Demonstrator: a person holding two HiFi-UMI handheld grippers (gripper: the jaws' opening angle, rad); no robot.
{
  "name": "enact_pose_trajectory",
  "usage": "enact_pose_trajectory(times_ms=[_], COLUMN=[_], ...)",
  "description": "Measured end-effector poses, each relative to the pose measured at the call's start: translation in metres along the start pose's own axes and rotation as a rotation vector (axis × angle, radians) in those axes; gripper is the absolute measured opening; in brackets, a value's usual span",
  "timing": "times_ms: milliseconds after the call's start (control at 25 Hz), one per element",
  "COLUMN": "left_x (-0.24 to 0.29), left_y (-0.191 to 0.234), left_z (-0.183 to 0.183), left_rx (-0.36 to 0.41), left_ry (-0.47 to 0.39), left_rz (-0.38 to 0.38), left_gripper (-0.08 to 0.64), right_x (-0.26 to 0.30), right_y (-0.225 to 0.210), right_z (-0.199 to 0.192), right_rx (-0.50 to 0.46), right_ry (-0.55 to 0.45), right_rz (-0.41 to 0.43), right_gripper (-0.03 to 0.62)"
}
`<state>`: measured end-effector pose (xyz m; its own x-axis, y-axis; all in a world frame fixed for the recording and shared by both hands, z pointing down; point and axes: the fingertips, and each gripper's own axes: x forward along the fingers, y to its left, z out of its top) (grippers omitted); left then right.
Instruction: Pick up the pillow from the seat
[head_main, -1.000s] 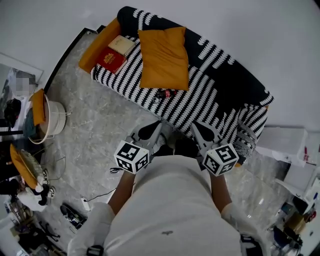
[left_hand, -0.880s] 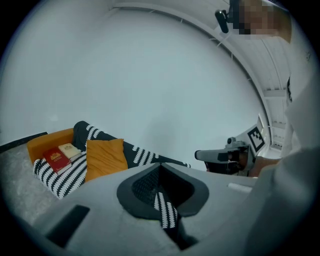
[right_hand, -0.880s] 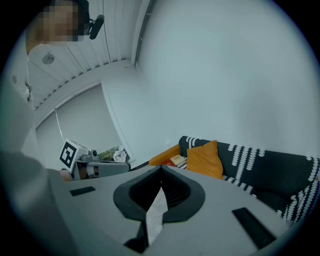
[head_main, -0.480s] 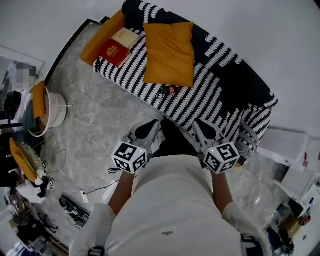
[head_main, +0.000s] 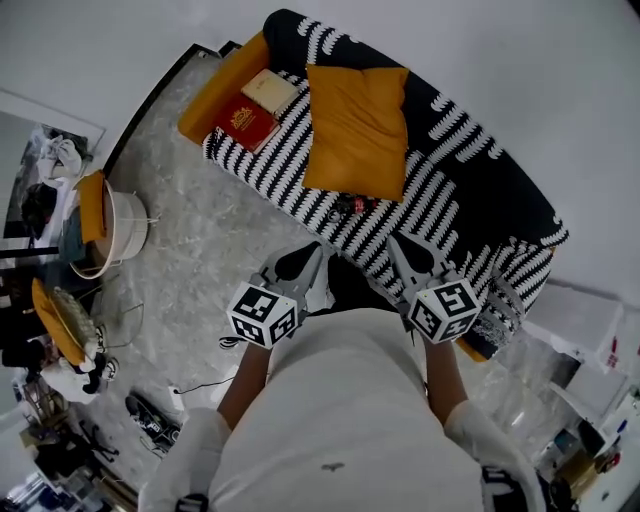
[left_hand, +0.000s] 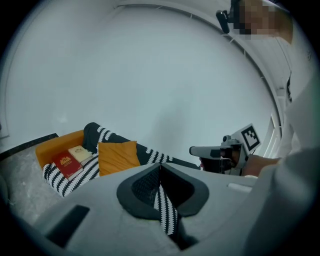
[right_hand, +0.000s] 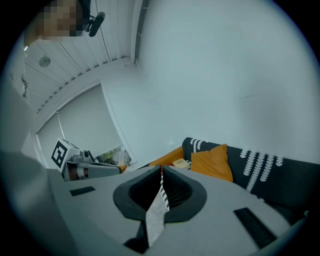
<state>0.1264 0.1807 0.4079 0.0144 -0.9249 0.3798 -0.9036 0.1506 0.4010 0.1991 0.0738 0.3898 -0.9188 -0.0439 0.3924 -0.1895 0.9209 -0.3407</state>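
- Orange pillow (head_main: 358, 130): it lies on the seat of the striped sofa (head_main: 440, 215), with its far edge against the backrest. It sits toward the sofa end where the orange bolster (head_main: 222, 85) is. In this position its near edge and corners face the person, which probably makes them the easiest places to grip.
- Red book (head_main: 243, 122) and beige book (head_main: 270, 90): they lie just beside the pillow, between it and the bolster. Both appear to be clear of the pillow.
- Small dark-and-red item (head_main: 355, 203): it sits near the front edge of the seat, just below the pillow's near edge. I cannot tell what it is.
- Left gripper (head_main: 305, 262) and right gripper (head_main: 405, 258): both are held close to the person's body at the front edge of the sofa, pointing toward the seat and well apart from the pillow. This suggests the approach has only begun.
- Jaw state: the left gripper view shows its jaws pressed together with nothing between them. The right gripper view shows the same. Neither gripper touches anything.
- Judgement: the jaws must part before either gripper can close on the pillow.
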Motion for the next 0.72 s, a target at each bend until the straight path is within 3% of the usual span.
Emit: enact_pose_trajectory(times_ms=[360, 720], left_x=[0.057, 0.104], left_y=[0.024, 0.031], left_z=[0.047, 0.069], left_rx=[0.015, 0.026], left_ry=[0.046, 0.083], left_rz=[-0.036, -0.058], left_gripper=[0.012, 0.012], right_x=[0.043, 0.066], right_y=[-0.049, -0.09], right_z=[0.039, 0.044], right_rx=[0.028, 0.054], right_ry=[-0.045, -0.017], right_rz=[0.005, 0.005], right_gripper=[0.008, 0.008])
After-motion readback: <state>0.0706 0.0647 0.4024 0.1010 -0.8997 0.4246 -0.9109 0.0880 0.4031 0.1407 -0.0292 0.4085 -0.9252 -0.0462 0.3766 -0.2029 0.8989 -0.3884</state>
